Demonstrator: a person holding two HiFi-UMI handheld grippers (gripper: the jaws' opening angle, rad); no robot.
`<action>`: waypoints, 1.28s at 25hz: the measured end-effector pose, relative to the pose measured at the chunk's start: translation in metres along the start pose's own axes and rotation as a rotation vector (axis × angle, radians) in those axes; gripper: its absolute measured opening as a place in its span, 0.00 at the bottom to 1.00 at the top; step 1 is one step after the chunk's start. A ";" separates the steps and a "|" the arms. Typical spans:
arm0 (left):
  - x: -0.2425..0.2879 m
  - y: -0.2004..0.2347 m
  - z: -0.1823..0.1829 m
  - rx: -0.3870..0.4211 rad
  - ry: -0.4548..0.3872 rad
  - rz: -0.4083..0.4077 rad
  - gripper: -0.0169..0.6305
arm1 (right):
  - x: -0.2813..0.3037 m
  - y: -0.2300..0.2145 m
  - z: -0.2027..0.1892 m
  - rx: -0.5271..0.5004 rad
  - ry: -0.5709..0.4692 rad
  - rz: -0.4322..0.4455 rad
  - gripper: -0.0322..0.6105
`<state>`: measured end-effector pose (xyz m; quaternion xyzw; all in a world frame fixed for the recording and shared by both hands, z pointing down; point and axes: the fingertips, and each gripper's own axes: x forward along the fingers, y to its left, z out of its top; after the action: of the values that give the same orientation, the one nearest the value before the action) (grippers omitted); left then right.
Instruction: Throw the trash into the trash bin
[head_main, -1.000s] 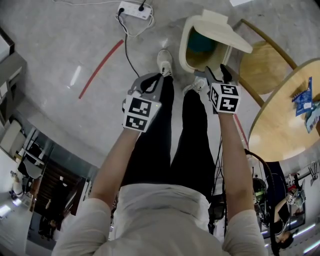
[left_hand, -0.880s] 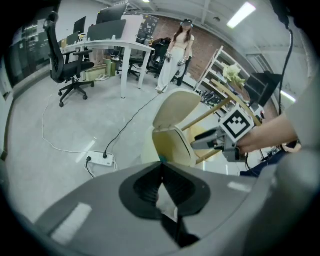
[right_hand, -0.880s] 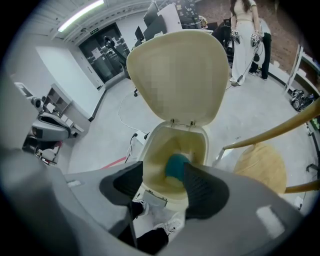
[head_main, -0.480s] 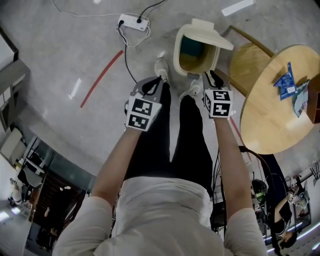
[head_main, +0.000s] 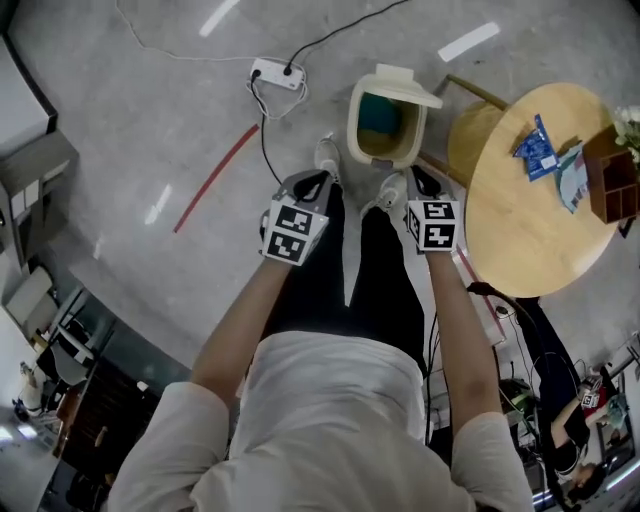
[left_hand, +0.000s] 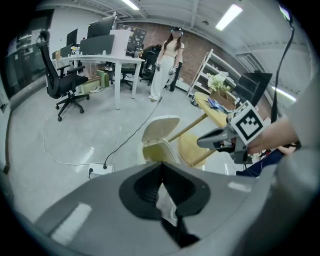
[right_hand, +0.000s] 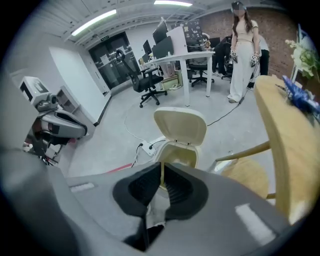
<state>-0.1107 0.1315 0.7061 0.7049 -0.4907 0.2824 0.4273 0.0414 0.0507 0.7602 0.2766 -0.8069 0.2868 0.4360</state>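
Note:
The cream trash bin (head_main: 384, 120) stands on the floor with its lid flipped up, and something teal lies inside it. Both grippers hang above the person's legs, short of the bin. My left gripper (head_main: 311, 181) is shut with nothing between its pads; in its own view the left gripper (left_hand: 161, 181) points at the bin (left_hand: 158, 146). My right gripper (head_main: 424, 179) has just been closing with nothing between its jaws, and the right gripper (right_hand: 161, 176) now stands shut, with the bin (right_hand: 180, 137) straight ahead. Blue wrappers (head_main: 538, 148) lie on the round wooden table (head_main: 530, 235).
A wooden stool (head_main: 464, 140) stands between bin and table. A brown box (head_main: 611, 185) sits at the table's far edge. A power strip (head_main: 277, 72) with cables and a red tape line (head_main: 216, 176) are on the floor. A person (right_hand: 242, 47) stands by distant desks.
Both grippers have risen away from the bin, which now looks smaller and farther. The right gripper's jaws, spread over the bin a second ago, have come together. More of the table shows.

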 end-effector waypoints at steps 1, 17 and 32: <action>-0.006 -0.002 0.001 -0.002 0.002 0.003 0.03 | -0.007 0.002 0.003 0.004 -0.007 0.001 0.07; -0.076 -0.041 0.044 0.009 -0.077 0.011 0.03 | -0.122 0.021 0.039 0.015 -0.138 0.022 0.05; -0.135 -0.094 0.072 0.100 -0.130 -0.049 0.03 | -0.204 0.046 0.047 0.053 -0.235 0.046 0.05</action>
<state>-0.0729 0.1436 0.5310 0.7540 -0.4852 0.2496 0.3658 0.0786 0.0891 0.5522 0.3010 -0.8508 0.2836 0.3243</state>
